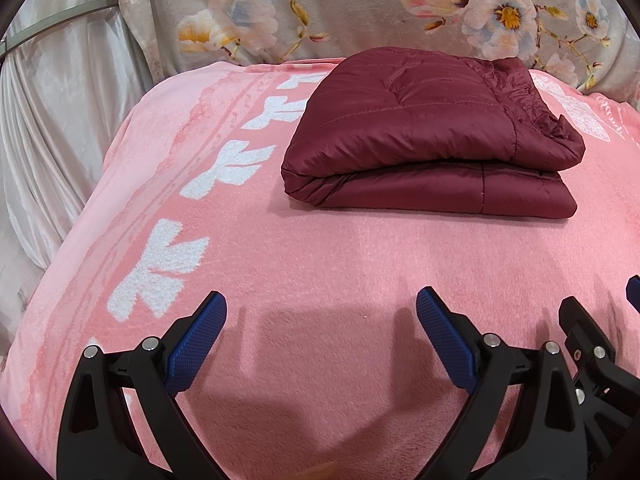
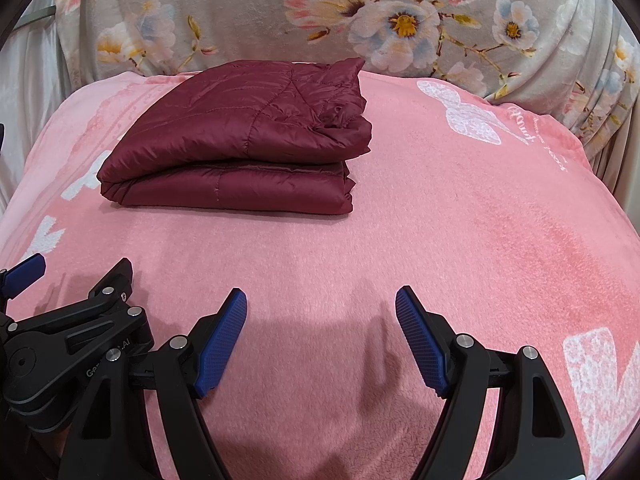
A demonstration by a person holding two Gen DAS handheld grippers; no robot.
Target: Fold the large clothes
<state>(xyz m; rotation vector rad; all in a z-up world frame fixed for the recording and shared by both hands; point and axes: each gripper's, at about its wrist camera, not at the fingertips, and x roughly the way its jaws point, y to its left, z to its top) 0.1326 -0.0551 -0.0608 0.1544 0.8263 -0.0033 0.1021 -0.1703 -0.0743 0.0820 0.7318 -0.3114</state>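
Note:
A maroon quilted jacket [image 1: 428, 136] lies folded into a thick rectangular bundle on the pink blanket; in the right wrist view the jacket [image 2: 240, 140] sits at upper left. My left gripper [image 1: 322, 308] hovers open over bare blanket, well short of the jacket, nothing between its blue pads. My right gripper [image 2: 320, 302] is also open and empty, beside the left one and equally short of the bundle. The right gripper's fingers [image 1: 576, 320] show at the lower right edge of the left wrist view. The left gripper's fingers [image 2: 116, 276] show at lower left in the right wrist view.
The pink blanket [image 1: 340, 248] with white butterfly prints covers the whole work surface. A grey floral cloth [image 2: 280, 12] hangs behind it. A pale satin curtain [image 1: 52, 120] falls at the far left, past the blanket's edge.

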